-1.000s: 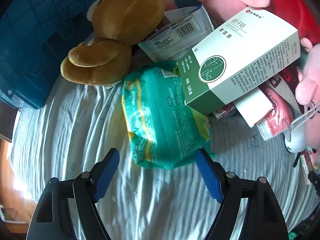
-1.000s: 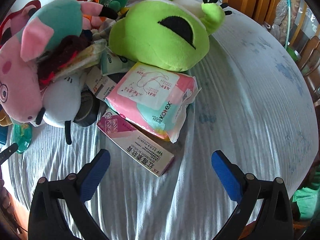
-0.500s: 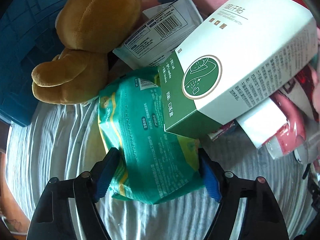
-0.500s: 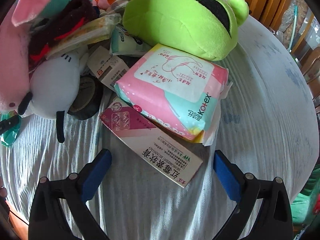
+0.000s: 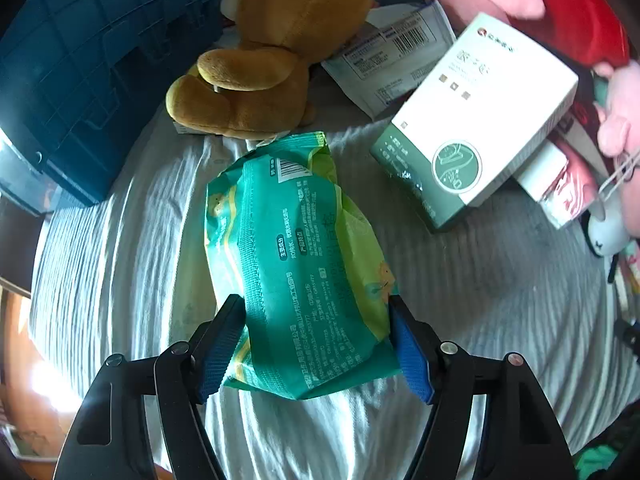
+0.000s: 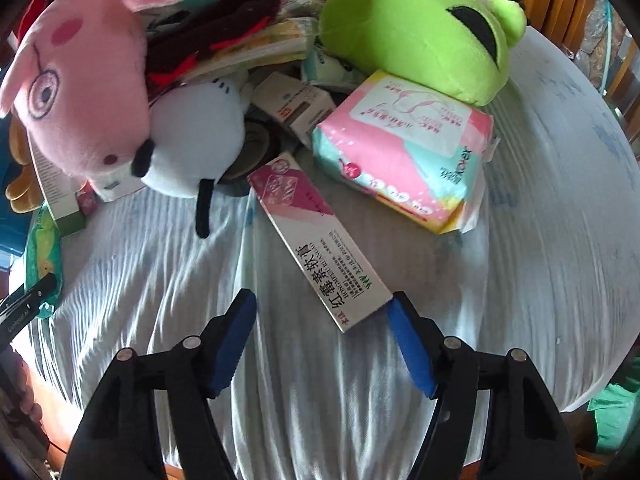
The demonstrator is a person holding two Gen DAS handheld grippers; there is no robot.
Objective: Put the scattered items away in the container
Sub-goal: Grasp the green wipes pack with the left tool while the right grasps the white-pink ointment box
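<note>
Teal-green plastic, crinkly: the wipes pack (image 5: 296,264) sits between the pads of my left hand-held gripper (image 5: 316,344), jaws closing on it, both blue pads pressing its sides near the bottom end. I judge it gripped. Its far end looks to be resting on the white striped cloth of the tabletop (image 5: 500,300), just below the brown bear (image 5: 272,52). The blue crate (image 5: 80,72), which I take for the container, stands at upper left, near the bear.

Right hand-held gripper (image 6: 320,336) is closing too. The long pink-and-white box (image 6: 316,240) lies flat and slanted on the cloth, and only its near corner reaches in between the pads. One pad touches or nearly touches that corner; the other pad stands clear of it, so no grip yet as I read it. The pink pad pack (image 6: 404,160) lies just beyond, under the green plush (image 6: 416,24).

Step in hand: pick-up, both sides at once.

Next, my call:
- left: lift the pack clear of the bear, carry it over the crate rim, then let go. The soft pack may sag or slip.
- right: push further along the box before closing, or the corner will likely squirt out. The box is slanted across the jaws, so some wrist roll is needed.
</note>
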